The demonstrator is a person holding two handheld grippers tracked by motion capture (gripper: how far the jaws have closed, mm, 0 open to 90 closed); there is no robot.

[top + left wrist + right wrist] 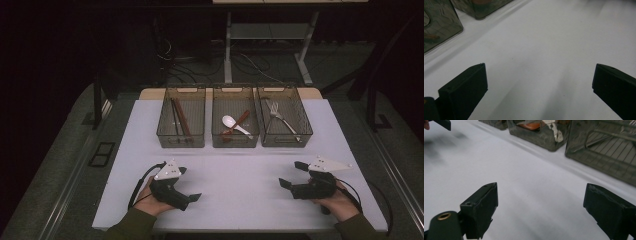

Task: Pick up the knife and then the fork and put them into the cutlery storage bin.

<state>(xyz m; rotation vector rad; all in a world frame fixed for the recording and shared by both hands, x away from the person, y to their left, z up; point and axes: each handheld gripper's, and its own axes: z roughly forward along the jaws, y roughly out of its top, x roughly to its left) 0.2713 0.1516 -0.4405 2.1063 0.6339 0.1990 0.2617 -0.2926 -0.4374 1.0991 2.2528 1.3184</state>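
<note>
My left gripper point(189, 184) rests low over the front left of the white table point(240, 165), held in a hand, open and empty. In the left gripper view its jaws stand wide apart over bare tabletop, left gripper point(539, 80). My right gripper point(291, 174) is at the front right, also open with nothing in it; in the right gripper view, right gripper point(540, 200) has its jaws spread over the white surface. Three see-through bins stand in a row at the back. They hold dark chopsticks point(181, 119), a white spoon point(231, 121) with a brown spoon point(241, 119), and metal forks point(280, 119).
The left bin point(181, 141), middle bin point(235, 141) and right bin point(286, 141) stand side by side. The right gripper view shows the middle bin point(541, 135) and right bin point(604, 150) close ahead. Table legs and cables lie on the floor beyond.
</note>
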